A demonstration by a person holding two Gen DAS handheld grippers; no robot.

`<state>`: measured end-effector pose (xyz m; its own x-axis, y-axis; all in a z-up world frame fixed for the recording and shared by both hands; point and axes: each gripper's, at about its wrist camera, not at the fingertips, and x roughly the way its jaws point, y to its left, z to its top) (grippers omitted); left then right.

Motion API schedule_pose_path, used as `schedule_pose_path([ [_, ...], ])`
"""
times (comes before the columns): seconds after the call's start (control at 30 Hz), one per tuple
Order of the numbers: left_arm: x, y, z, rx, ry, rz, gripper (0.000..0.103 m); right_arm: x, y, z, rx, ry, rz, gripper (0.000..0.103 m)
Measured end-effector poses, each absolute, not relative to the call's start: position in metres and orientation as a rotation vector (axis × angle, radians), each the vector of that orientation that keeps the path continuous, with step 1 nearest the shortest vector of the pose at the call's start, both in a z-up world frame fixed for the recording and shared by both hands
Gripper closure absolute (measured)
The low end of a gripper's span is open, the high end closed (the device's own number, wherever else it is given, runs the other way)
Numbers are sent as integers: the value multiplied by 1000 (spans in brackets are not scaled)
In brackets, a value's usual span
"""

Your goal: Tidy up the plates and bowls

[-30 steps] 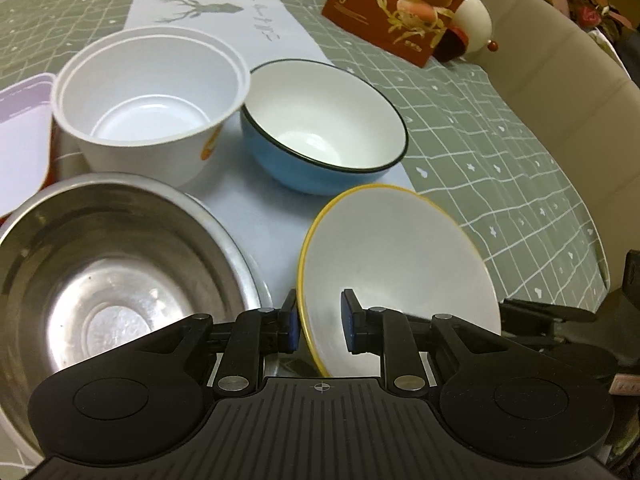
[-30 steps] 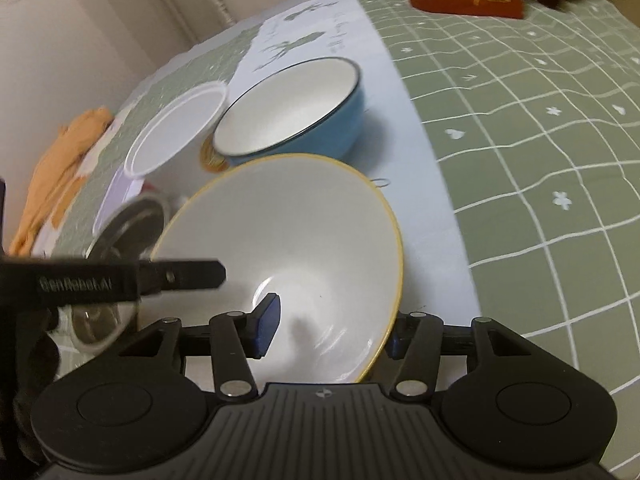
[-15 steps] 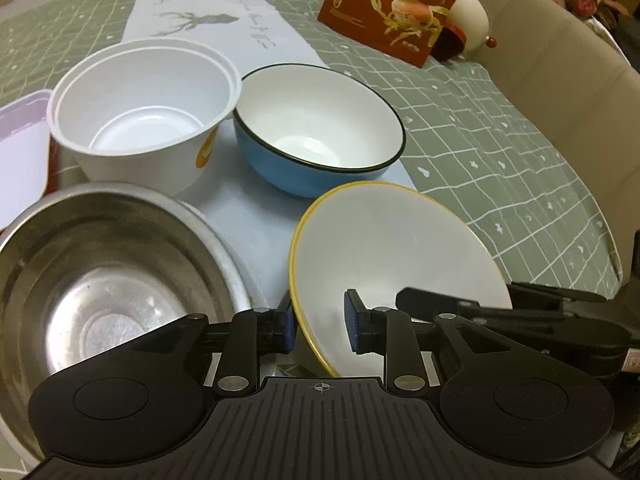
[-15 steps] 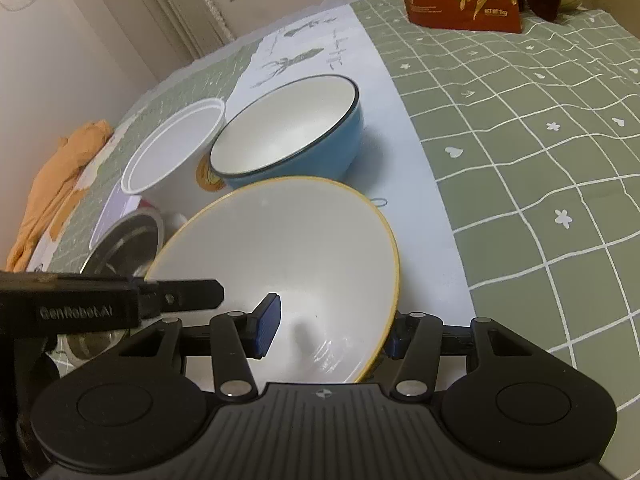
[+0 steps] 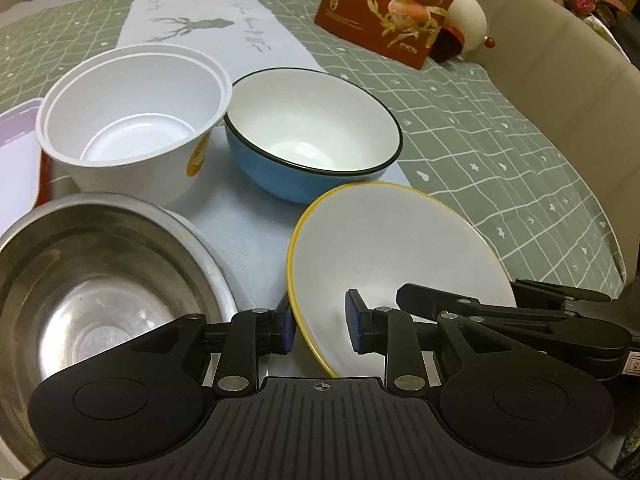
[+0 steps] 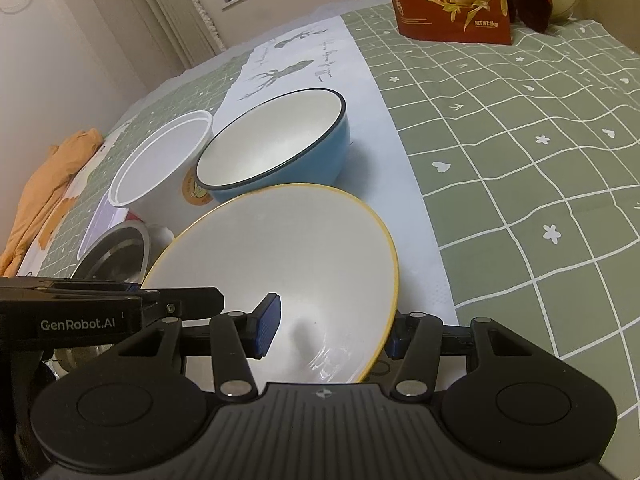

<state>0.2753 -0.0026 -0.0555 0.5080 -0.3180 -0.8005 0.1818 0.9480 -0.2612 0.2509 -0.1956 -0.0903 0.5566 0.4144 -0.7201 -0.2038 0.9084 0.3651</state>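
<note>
Since the earlier frames the left claw (image 5: 320,326) has just been opening. Its pads now stand off either side of the near rim of the yellow-rimmed bowl (image 5: 400,248), released, with the rim between them. In the left wrist view that bowl has also shifted a little to the right, and the right claw's black arm reaches further in beside it.

Surface, left to right: a pale pink tray (image 5: 16,148) lies at the far left edge. The steel bowl (image 5: 100,280) sits nearest the left claw, with the white plastic bowl (image 5: 132,120) behind it. The blue bowl (image 5: 312,136) stands just beside the white one, apparently rim to rim. All are on a white runner (image 5: 208,28) printed with deer, laid over the green checked cloth of the tabletop (image 5: 500,152). The yellow-rimmed bowl is tilted in front of the blue bowl. The right claw (image 6: 330,330) is grasping its wall, one pad inside and one outside.

Room: an orange cloth (image 6: 48,184) lies at the tabletop's left margin, against a pale wall (image 6: 80,40). A red snack bag (image 5: 392,4) stands upright at the far side. A beige padded seat back (image 5: 560,92) runs along the right.

Clearances: the bowls are crowded together on the left. The green cloth to the right of the runner is bare as far as its hanging edge.
</note>
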Motion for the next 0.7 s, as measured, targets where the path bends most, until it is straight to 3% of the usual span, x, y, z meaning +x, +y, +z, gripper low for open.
schedule_pose_path([
  [0.7,273,-4,-55,-138,991,-300,76,251,-192,-92,213,907,370,51],
])
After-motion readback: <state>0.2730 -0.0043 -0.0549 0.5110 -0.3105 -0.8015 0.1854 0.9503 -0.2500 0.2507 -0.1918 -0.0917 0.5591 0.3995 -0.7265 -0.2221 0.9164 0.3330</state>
